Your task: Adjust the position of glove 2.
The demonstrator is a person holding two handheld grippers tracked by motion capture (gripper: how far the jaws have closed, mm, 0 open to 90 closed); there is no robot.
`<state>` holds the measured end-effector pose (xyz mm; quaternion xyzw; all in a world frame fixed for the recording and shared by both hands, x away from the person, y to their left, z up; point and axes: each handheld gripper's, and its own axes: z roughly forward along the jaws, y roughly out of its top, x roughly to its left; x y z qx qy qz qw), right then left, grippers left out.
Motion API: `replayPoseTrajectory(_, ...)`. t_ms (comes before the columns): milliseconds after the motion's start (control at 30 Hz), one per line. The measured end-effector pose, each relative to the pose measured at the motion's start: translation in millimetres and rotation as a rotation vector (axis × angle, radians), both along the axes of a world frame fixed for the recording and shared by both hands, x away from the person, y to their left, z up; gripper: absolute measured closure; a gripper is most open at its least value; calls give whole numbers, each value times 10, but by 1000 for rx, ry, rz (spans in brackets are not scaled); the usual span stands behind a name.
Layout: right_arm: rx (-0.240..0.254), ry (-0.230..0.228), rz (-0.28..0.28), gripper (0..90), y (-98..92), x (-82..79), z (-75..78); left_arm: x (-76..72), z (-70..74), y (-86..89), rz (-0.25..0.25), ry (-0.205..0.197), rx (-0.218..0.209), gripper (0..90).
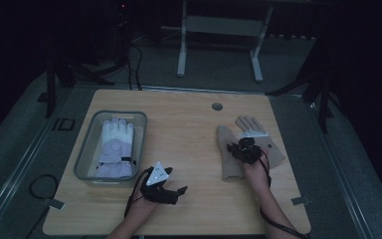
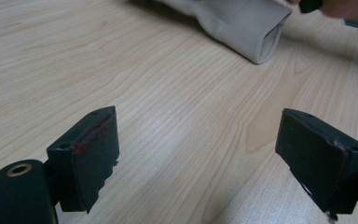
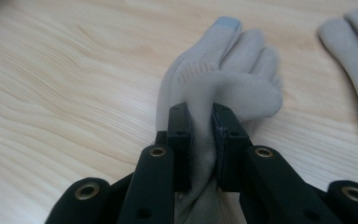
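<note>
High view: right claw (image 1: 239,151) pinches the beige glove (image 1: 227,158), lying lengthwise, fingers away; left claw (image 1: 175,191) gapes.

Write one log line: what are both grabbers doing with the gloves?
right gripper: shut on beige glove | left gripper: open, above table | purple glove: in bin

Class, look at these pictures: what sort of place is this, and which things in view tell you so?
Probably a recording lab or studio: a lone wooden table in a dark room, cables on the carpeted floor, and a hand-held left gripper beside a grey bin of gloves.
</note>
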<state>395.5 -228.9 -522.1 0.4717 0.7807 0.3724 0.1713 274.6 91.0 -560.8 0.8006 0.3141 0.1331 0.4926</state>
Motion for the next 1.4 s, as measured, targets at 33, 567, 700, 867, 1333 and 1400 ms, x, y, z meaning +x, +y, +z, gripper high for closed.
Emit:
replayPoseTrajectory(33,13,-10,-4,789,28,-25,46,1,0,-1,0,-1,6,135)
replayPoseTrajectory(567,123,-64,-52,788,668,-311,367,2,20,45,26,-22,-19,135)
replayPoseTrajectory(700,120,-61,-42,788,759,-349,291,-19,29,53,21,-30,-21,135)
replayPoseTrajectory(867,94,-23,-57,787,859,-336,48,-33,28,69,14,-37,-31,135)
replayPoseTrajectory(1333,-50,10,-10,623,1016,-327,-327,-22,19,79,9,-30,-20,135)
replayPoseTrajectory(1400,-63,8,10,554,1018,-327,-325,-25,22,78,10,-30,-25,135)
